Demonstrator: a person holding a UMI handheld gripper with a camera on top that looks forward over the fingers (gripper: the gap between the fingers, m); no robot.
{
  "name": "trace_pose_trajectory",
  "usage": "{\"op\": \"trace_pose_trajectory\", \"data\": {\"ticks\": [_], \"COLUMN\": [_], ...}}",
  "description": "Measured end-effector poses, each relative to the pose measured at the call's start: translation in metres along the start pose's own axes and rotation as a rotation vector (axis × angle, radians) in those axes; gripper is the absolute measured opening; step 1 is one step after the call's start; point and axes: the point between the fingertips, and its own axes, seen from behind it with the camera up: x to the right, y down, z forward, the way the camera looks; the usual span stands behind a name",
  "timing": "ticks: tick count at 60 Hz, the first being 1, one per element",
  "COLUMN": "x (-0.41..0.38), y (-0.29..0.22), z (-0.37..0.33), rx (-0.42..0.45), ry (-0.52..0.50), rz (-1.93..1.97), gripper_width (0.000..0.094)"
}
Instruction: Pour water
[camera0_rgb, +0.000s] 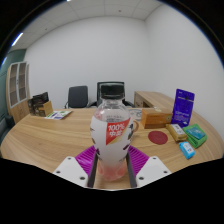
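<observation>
Gripper: we see our gripper (112, 172) low in the view, its two fingers reaching forward, each with a magenta pad (86, 157) on its inner face.

Grip: both pads press against the sides of the bottle (112, 135), so we read the fingers as closed on it, holding it about its lower half.

Bottle position: it sits between our fingers, close to the camera, in front of the wooden table (60, 135).

Bottle axis: its long axis runs straight up and down; the neck and cap (111, 93) point upward, the base downward between the fingertips. We see no tilt to either side.

Bottle look: clear plastic, with a white label bearing red print that reads "100%". Whether its base touches the table we cannot tell, since the fingers hide it.

Just beyond, right: a red bowl-like dish (160, 135) lies on the table near the bottle.

Farther right: a brown cardboard box (156, 117), a purple upright package (183, 106) and a few small green and blue cartons (192, 136) stand near the table's edge.

Left: papers (59, 115) lie on the table, with a brown box (40, 108) beyond them.

Far side: two dark office chairs (77, 97) stand behind the table, before a white wall, and a wooden shelf unit (19, 88) stands at the left.
</observation>
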Motion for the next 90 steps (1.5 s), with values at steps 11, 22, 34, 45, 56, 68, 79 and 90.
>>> {"op": "trace_pose_trajectory", "data": {"ticks": [11,22,34,45,56,68,79,90], "x": [0.0,-0.016,-0.097,-0.152,-0.138,-0.124,-0.122,-0.128], "y": [0.0,-0.013,-0.082,-0.166,-0.204,-0.197,-0.176,-0.188], "z": [0.002,-0.002,-0.011,0.004,0.034,0.063,0.082,0.07], "rx": [0.005,-0.012,0.017,0.024,-0.021,-0.081,-0.131,-0.148], "ry": [-0.002,-0.059,-0.302,-0.552,-0.676,-0.725,-0.717,-0.717], "rz": [0.005,-0.003,0.275,0.831,1.429,1.836,1.95,1.79], "gripper_width": [0.0305,0.0294,0.0294,0.0292,0.0293,0.0293,0.0292,0.0293]}}
